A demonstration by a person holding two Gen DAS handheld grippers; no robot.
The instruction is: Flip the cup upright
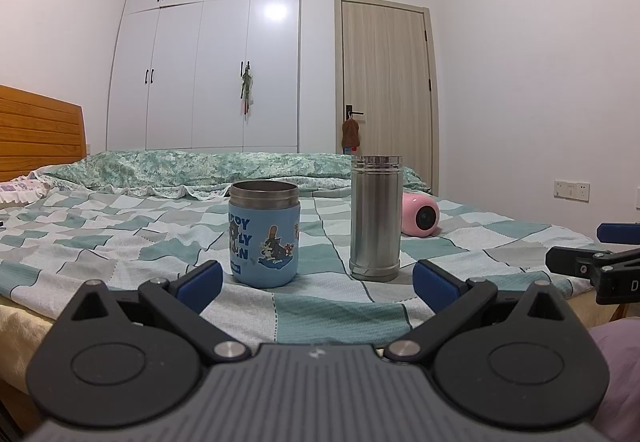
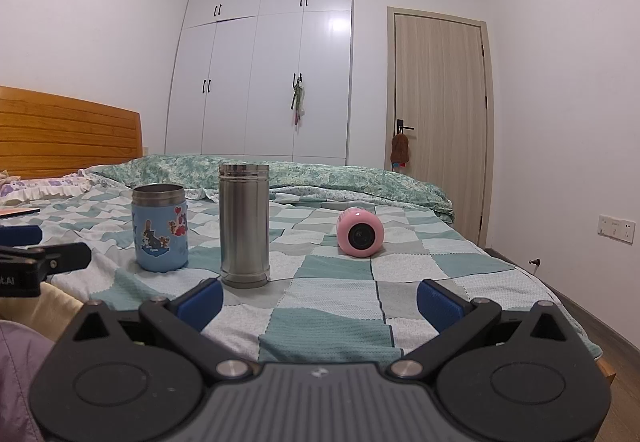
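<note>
A pink cup (image 2: pixel 360 233) lies on its side on the checked bedspread, its open mouth facing me; it also shows in the left wrist view (image 1: pixel 421 214), partly hidden behind the steel flask. A blue cartoon cup (image 1: pixel 264 234) (image 2: pixel 160 228) stands upright with its mouth up. A tall steel flask (image 1: pixel 375 218) (image 2: pixel 244 225) stands upright beside it. My left gripper (image 1: pixel 318 282) is open and empty, short of the blue cup and flask. My right gripper (image 2: pixel 320 300) is open and empty, well short of the pink cup.
The bed (image 2: pixel 328 306) carries a rumpled green quilt (image 2: pixel 280 172) at the back and a wooden headboard (image 2: pixel 68 130) at left. White wardrobe (image 2: pixel 264 70) and a closed door (image 2: pixel 440 114) stand behind. The bed's right edge drops to the floor (image 2: pixel 612 346).
</note>
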